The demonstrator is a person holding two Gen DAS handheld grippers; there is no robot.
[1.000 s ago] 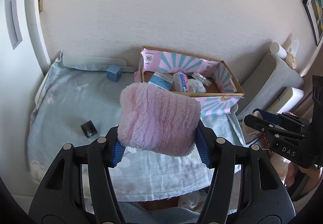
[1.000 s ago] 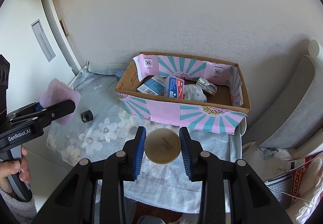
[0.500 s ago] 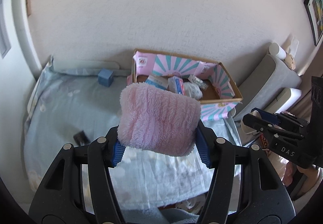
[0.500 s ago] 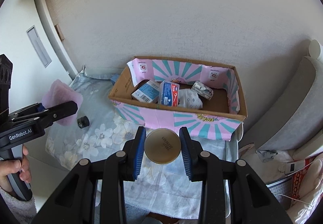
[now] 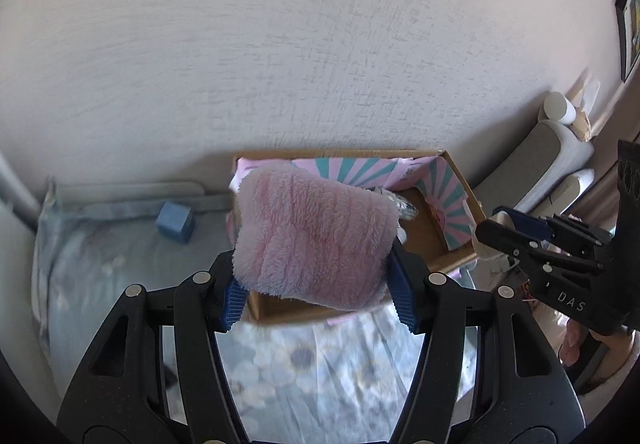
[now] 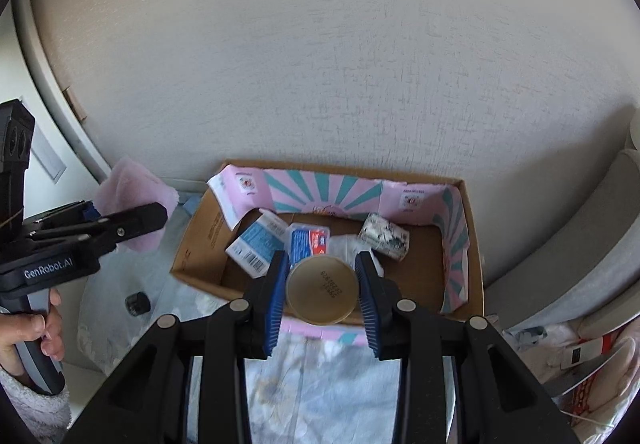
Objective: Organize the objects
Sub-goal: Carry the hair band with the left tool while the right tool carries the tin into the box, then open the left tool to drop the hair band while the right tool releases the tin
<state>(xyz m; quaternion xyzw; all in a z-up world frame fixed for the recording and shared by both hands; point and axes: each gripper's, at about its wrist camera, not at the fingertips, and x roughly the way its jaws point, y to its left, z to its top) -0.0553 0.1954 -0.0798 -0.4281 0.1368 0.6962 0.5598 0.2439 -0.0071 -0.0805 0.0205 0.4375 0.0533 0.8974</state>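
A folded pink fleece cloth [image 5: 314, 240] is pinched between the blue pads of the left tool [image 5: 320, 298] and is held in front of, and partly over, the near left portion of the cardboard box [image 5: 460, 179]. A round tan tin [image 6: 322, 291], its printed base turned toward the camera, is clamped between the pads of the right tool [image 6: 322, 300] and is held above the near wall of the box, over the interior. Inside the box, which is lined with pink and teal sunburst paper, a white-and-blue carton [image 6: 256, 244], a blue packet [image 6: 308, 242], a white crumpled item [image 6: 346, 248] and a black-and-white printed roll [image 6: 384, 238] are seen lying together toward the rear. The box is set on a bench covered by a pale blue floral cloth [image 5: 312, 376], against a textured wall. A blue cube [image 5: 175, 222] rests on the cloth left of the box, and a small black cylinder [image 6: 137, 303] lies nearer the front left.
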